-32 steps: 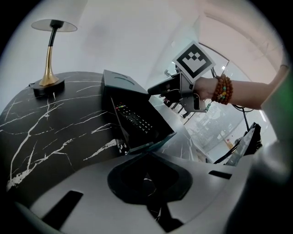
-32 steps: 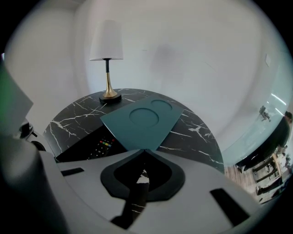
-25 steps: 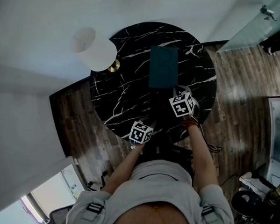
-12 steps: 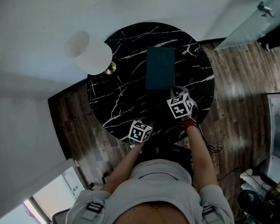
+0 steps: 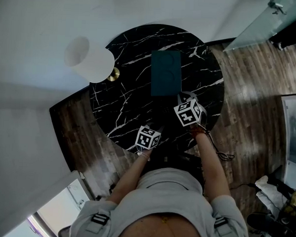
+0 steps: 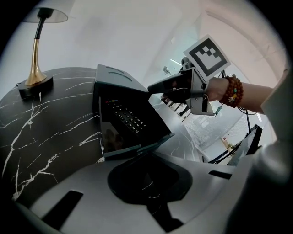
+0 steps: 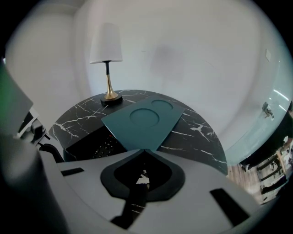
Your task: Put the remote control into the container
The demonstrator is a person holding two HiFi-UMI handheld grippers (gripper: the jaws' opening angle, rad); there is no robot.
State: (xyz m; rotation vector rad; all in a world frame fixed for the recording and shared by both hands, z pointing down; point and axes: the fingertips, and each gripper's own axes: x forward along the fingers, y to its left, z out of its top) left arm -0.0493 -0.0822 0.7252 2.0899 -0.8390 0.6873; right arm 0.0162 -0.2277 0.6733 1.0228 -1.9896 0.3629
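Observation:
A dark teal container [image 6: 137,148] stands on the round black marble table [image 5: 119,104]. The black remote control [image 6: 123,116] lies inside it, its keys showing in the uncovered part [image 7: 103,146]. A flat teal lid [image 5: 165,73] with two round recesses [image 7: 142,121] lies askew over the container and covers most of it. My right gripper [image 5: 181,96] is shut, its tips [image 7: 144,151] touching the lid's near corner. My left gripper [image 5: 160,127] sits low at the table's near edge, shut and holding nothing [image 6: 151,153], pointing at the container's open side.
A table lamp with a white shade [image 5: 89,63] and brass stem [image 6: 35,68] stands at the table's far left edge. Wooden floor [image 5: 247,111] surrounds the table. A glass panel [image 5: 262,22] is at the far right. The person stands at the table's near edge.
The head camera has drifted a little, shifting the whole scene left in view. Both grippers and the lid keep the same places on the table.

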